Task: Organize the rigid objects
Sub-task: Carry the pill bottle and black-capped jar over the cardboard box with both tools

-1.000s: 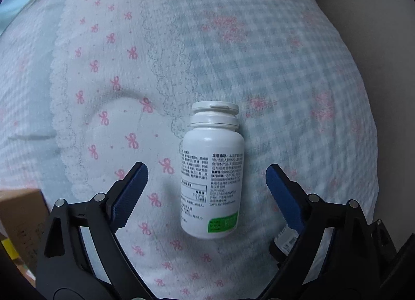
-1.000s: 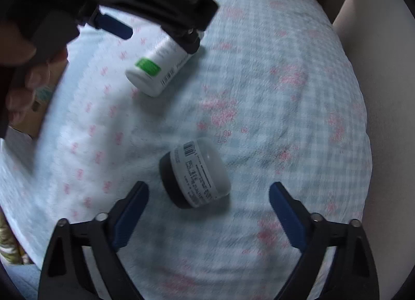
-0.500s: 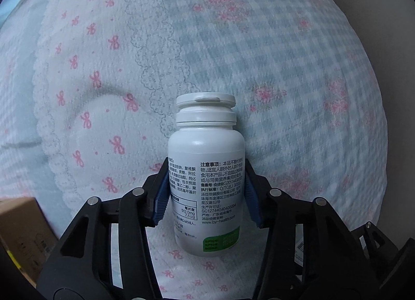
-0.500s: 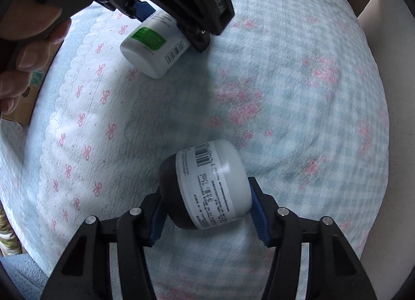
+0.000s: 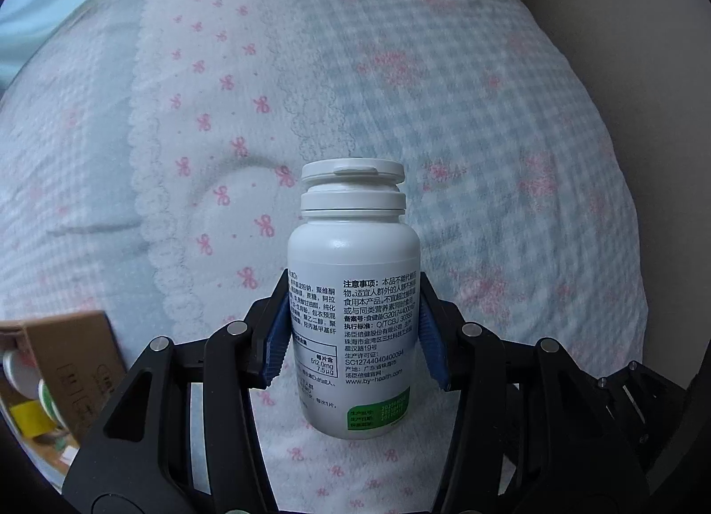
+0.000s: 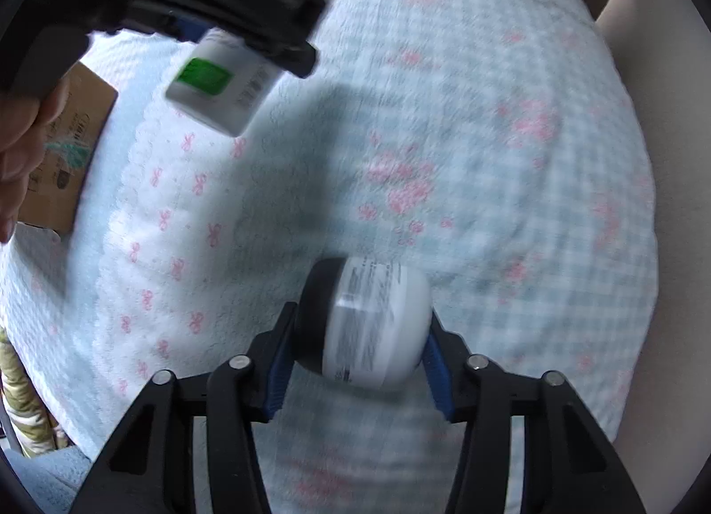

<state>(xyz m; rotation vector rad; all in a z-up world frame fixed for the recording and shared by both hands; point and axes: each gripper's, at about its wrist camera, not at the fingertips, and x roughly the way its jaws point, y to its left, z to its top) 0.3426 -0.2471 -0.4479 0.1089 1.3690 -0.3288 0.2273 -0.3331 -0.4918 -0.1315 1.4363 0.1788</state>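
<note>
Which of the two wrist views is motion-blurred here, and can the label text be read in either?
Left wrist view: sharp; the print on the white bottle in the left hand-held gripper is legible. Right wrist view: smeared by motion; the barcode label on the jar in the right hand-held gripper is unreadable, and the bedspread is soft.

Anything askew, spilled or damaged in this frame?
Only one thing stands out: the white plastic supplement bottle in the left gripper has its flip cap sitting raised above the collar, so it may not be fully shut. Nothing is spilled. The right gripper clamps a grey round jar with black lid; it is too blurred to judge.
</note>
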